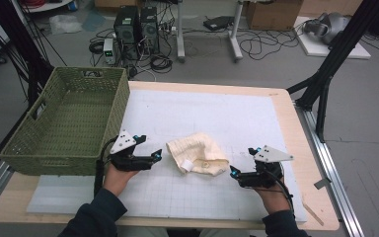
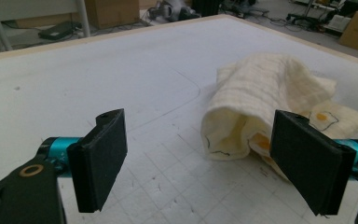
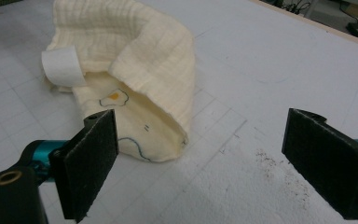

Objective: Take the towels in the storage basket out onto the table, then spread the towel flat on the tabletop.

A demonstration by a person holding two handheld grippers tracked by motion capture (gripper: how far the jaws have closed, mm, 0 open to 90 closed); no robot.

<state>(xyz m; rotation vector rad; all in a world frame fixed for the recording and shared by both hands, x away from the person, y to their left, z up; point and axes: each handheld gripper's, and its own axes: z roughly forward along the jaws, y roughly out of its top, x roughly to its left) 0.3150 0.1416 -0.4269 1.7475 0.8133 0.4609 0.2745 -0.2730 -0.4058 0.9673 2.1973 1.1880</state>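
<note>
Forearms low, we are flanking the cream cloth (image 1: 198, 154) crumpled mid-desk (image 1: 256, 111), right of the green basket (image 1: 69, 118): left tongs (image 1: 157, 154) and right tongs (image 1: 234, 171) both gaping, empty. We are judging a clean pinch of opposite edges best.

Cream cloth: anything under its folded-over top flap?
Under the cream cloth's flap lies its own lower layer, printed with fried-egg outlines, plus a white tag at the edge. Deeper inside the fold is hidden.
</note>
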